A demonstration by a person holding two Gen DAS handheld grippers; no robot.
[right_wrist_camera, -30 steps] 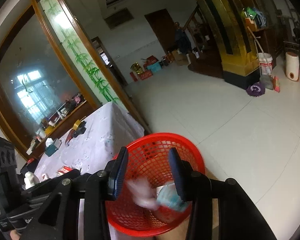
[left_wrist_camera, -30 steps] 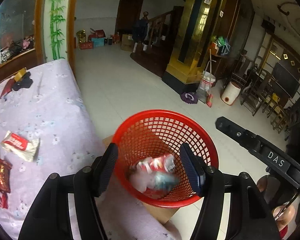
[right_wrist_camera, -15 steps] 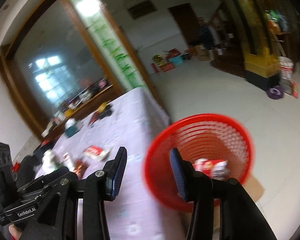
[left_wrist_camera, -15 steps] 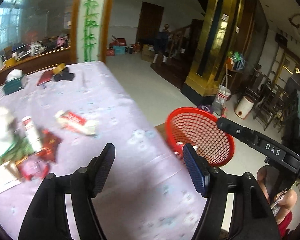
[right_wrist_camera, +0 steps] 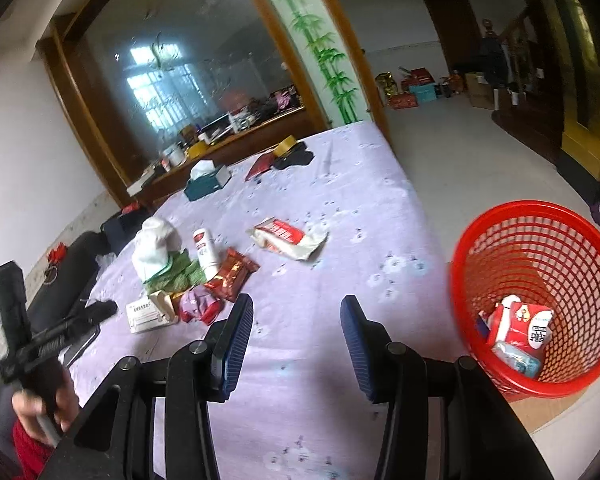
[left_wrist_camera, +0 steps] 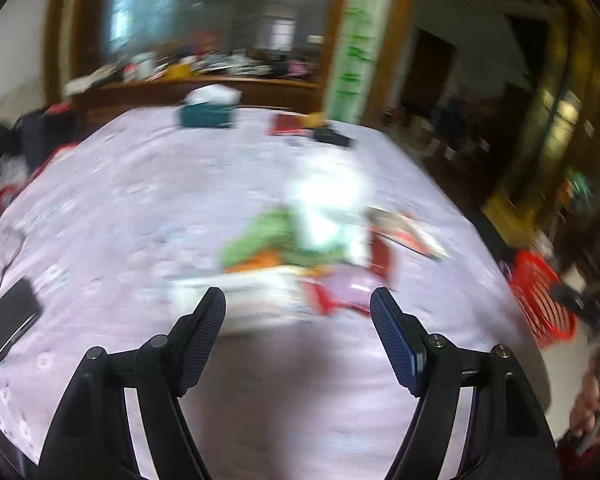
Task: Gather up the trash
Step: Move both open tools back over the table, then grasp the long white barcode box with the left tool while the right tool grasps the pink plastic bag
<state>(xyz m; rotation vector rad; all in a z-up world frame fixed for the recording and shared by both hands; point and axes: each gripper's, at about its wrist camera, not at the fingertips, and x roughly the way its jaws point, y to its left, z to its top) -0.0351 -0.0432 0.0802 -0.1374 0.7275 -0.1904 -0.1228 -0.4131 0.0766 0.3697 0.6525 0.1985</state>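
In the left wrist view, which is smeared by motion, the left hand-held gripper stands open over the lilac-clothed counter; its jaws have just been widening and nothing lies between them. Just beyond its tips sits the blurred trash pile, green, white and red. The red basket shows well to the right of that pile, past the counter edge. In the right wrist view, the right hand-held gripper is also open and empty above bare cloth. The pile lies to its left: a crumpled white bag, a white tube, a shiny red wrapper, a small white box. A red-and-white wrapper lies apart, on the basket side of the pile. The basket stands off the counter, right of the pile, with a few packets inside.
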